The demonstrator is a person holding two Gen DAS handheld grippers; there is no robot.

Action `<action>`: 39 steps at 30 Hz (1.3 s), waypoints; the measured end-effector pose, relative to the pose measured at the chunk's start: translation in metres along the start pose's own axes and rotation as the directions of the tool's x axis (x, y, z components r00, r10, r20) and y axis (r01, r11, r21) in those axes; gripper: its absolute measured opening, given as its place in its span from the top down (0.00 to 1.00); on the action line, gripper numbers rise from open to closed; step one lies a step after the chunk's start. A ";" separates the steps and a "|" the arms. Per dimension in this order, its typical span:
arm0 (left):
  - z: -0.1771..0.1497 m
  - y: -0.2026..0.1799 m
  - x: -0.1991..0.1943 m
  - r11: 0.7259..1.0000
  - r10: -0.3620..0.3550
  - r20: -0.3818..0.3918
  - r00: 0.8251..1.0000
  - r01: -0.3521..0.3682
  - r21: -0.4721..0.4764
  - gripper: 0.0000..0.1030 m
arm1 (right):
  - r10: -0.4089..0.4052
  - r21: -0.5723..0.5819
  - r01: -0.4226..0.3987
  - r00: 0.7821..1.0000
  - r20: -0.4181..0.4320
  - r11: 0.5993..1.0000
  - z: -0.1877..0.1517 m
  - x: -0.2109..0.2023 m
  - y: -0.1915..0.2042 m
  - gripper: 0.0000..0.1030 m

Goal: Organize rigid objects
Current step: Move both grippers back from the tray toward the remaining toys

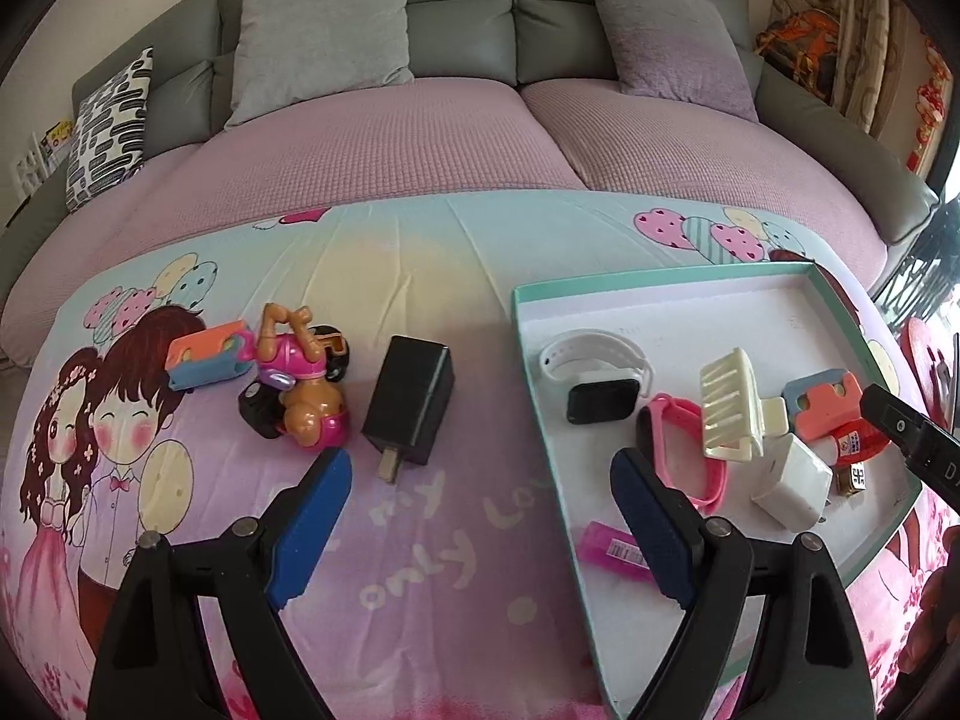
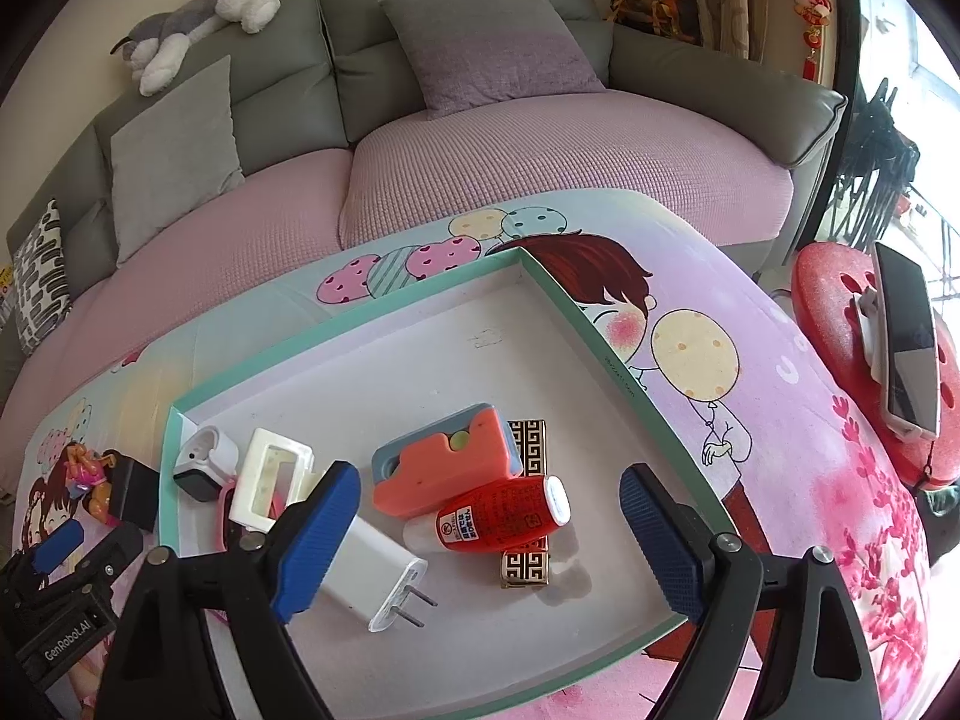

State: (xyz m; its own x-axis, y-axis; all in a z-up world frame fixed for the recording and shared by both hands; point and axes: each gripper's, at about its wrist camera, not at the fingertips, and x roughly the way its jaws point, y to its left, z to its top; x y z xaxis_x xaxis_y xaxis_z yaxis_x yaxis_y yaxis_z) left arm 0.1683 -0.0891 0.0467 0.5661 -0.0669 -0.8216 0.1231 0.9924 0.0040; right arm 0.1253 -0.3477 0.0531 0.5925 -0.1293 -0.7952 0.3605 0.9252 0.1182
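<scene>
Rigid objects are split between two places: most lie in the shallow teal-rimmed tray [image 1: 663, 281] on the cartoon-print cloth covering the table [image 1: 420, 276], and three are left on the cloth to the tray's left. In the tray sit a white-strapped smartwatch [image 1: 591, 381], a pink band [image 1: 690, 450], a cream hair claw [image 1: 732, 405], a white plug charger [image 2: 375, 564], an orange-and-blue block [image 2: 444, 462], a red bottle [image 2: 510, 516], a gold-patterned box [image 2: 527, 564] and a pink lighter-like piece [image 1: 618, 552]. Outside lie a black charger [image 1: 411, 399], a toy dog on a motorbike [image 1: 300, 378] and a second orange-and-blue block [image 1: 207, 354].

The left hand-held gripper [image 1: 480, 531] hangs above the cloth with its jaws spread and empty, the black charger just ahead of its left pad. The right hand-held gripper [image 2: 489, 534] hovers over the tray, also spread, gripping nothing; the red bottle lies below the gap.

Judging by this, the job is between placements, with three items left to collect. The next move probably calls for the left hand-held gripper to drop over the black charger, straddle its narrow sides, close, then carry it into a bare patch of the tray.
</scene>
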 end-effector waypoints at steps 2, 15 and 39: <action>-0.001 0.016 -0.001 0.999 0.027 0.005 1.000 -0.027 -0.043 0.14 | 0.005 -0.004 -0.005 1.000 -0.004 1.000 0.000 0.002 0.003 0.10; -0.015 0.107 -0.015 0.940 0.215 0.037 0.976 -0.197 -0.277 0.00 | 0.077 -0.113 -0.079 0.997 -0.023 0.990 -0.008 0.008 0.050 0.00; -0.032 0.170 -0.025 0.876 0.232 0.110 0.967 -0.158 -0.455 0.00 | 0.302 -0.312 -0.297 0.953 -0.033 0.903 -0.036 0.009 0.171 0.00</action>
State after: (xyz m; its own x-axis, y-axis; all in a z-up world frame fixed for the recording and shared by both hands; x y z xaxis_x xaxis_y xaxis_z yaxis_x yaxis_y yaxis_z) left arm 0.1487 0.0843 0.0501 0.6652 0.1539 -0.7306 -0.3526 0.9273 -0.1257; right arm 0.1659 -0.1777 0.0446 0.6496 0.1676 -0.7416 -0.0752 0.9848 0.1568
